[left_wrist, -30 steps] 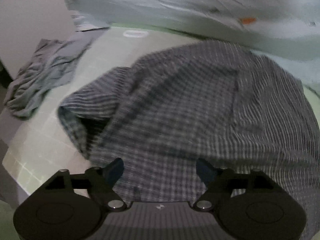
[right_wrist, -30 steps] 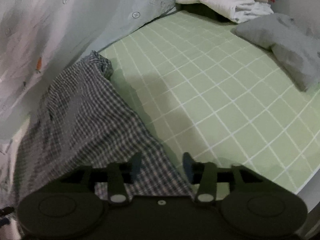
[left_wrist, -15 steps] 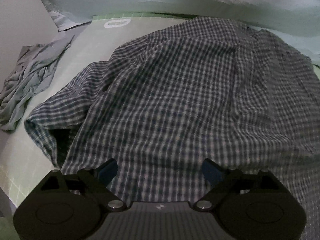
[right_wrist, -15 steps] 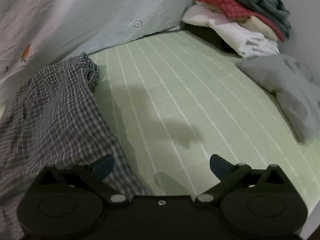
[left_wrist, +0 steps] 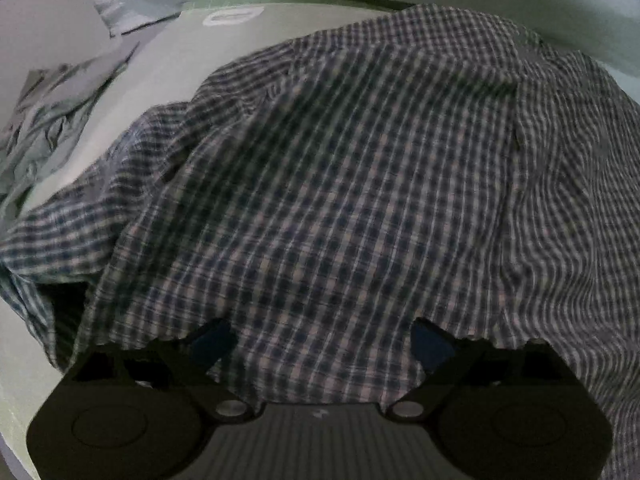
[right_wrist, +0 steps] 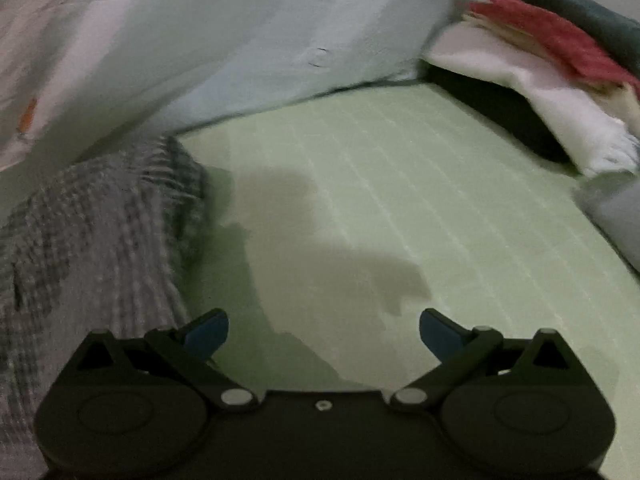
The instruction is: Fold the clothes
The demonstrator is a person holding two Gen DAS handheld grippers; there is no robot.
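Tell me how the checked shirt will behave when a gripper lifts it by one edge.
The checked shirt lies rumpled in soft folds, so it will likely sag and drape, not hold shape. It looks thin, so probably light. Its loose sleeve may trail and drag on the green mat.

Both claws, left [left_wrist: 322, 340] and right [right_wrist: 324, 332], opened wide.
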